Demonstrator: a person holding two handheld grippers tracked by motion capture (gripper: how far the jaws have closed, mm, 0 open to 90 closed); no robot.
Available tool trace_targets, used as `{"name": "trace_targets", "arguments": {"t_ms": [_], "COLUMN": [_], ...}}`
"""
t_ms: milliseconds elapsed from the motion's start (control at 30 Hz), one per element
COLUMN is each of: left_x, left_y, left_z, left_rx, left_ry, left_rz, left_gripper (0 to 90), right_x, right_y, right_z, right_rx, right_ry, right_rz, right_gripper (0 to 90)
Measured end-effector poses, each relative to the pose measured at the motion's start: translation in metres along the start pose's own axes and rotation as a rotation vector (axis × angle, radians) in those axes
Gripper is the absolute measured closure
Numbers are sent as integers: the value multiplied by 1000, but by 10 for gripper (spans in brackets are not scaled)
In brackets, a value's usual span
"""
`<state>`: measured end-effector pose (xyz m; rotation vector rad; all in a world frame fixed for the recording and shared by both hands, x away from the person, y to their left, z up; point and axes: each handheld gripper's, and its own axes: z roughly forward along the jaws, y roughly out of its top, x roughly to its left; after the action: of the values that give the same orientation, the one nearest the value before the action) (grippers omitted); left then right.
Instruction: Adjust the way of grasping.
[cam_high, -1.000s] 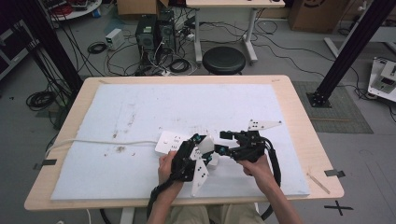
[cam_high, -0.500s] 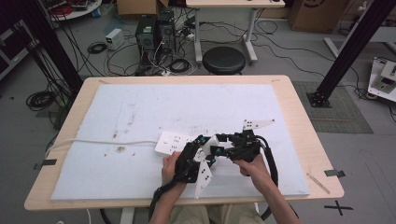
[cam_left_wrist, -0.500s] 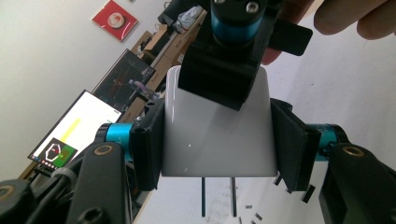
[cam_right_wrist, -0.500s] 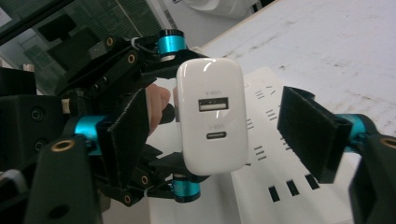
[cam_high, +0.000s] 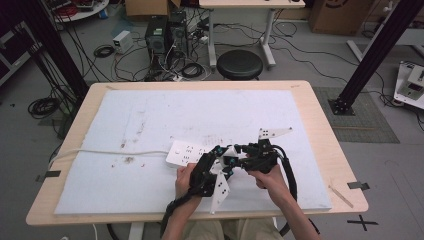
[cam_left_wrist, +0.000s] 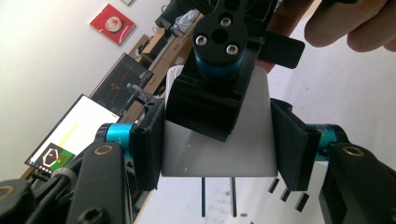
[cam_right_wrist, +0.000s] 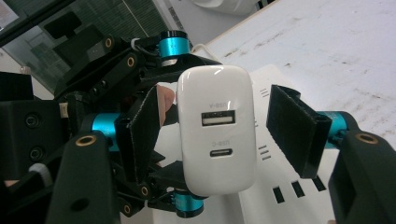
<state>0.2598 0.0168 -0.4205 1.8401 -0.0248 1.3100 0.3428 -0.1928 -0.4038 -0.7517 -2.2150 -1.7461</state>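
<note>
White charger (cam_right_wrist: 217, 135) clamped in left tool (cam_left_wrist: 217, 154), between right tool's (cam_right_wrist: 215, 140) closing pads

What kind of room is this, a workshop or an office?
Probably a lab or workshop. Cables tangle on the floor round computer boxes, a black metal frame stands beside the table, and a screen glows on a bench.

The right gripper (cam_high: 239, 159) has come in leftward from its spot a second ago, so its tips now meet the left gripper (cam_high: 220, 161) just in front of the power strip (cam_high: 186, 153). Its jaws have just been closing, and now bracket the white charger (cam_right_wrist: 217, 128), not yet pressing on it.
</note>
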Motion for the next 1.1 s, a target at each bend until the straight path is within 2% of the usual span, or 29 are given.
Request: {"name": "trace_targets", "arguments": {"t_ms": [467,1100], "left_x": [0,-2], "left_y": [0,0], "left_z": [0,0], "left_rx": [-2,-3], "left_ry": [2,-7], "left_rz": [-5,0], "left_gripper": [424,424], "right_x": [-1,-1], "right_y": [-3,-4], "right_z": [0,1], "right_rx": [1,6], "right_ry": [12,10], "right_rz": [-3,-20], "right_gripper": [470,554]}}
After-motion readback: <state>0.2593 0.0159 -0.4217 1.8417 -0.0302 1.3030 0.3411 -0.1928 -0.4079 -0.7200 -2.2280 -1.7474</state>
